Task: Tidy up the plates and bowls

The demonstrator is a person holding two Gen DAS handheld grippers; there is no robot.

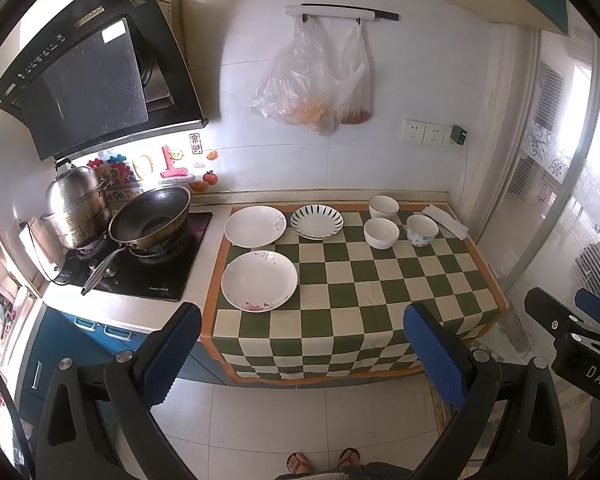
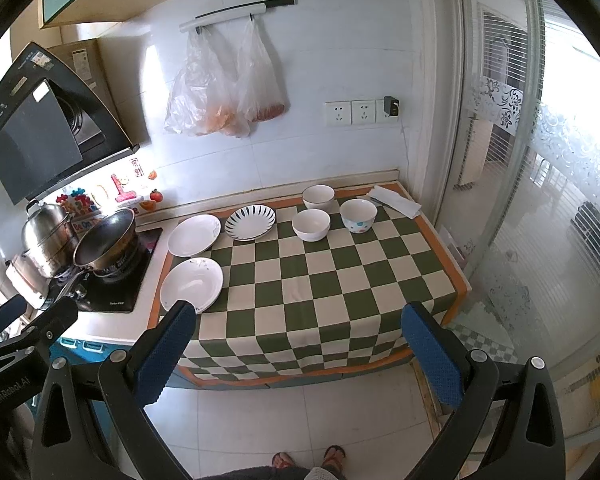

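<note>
On the green-and-cream checked cloth (image 1: 360,280) lie three plates: a large white floral plate (image 1: 259,281) at the front left, a white plate (image 1: 255,226) behind it, and a black-striped plate (image 1: 317,221). Three bowls stand at the back right: two white bowls (image 1: 383,207) (image 1: 381,233) and a dotted bowl (image 1: 421,230). The same dishes show in the right wrist view: the front plate (image 2: 191,285), the striped plate (image 2: 250,222), the dotted bowl (image 2: 358,215). My left gripper (image 1: 302,354) and right gripper (image 2: 300,356) are open and empty, held in front of the counter above the floor.
A hob with a wok (image 1: 150,218) and a steel steamer pot (image 1: 76,204) stands left of the cloth. A folded white cloth (image 1: 446,221) lies at the back right corner. Plastic bags (image 1: 312,80) hang on the wall. A glass door (image 2: 540,200) is at the right.
</note>
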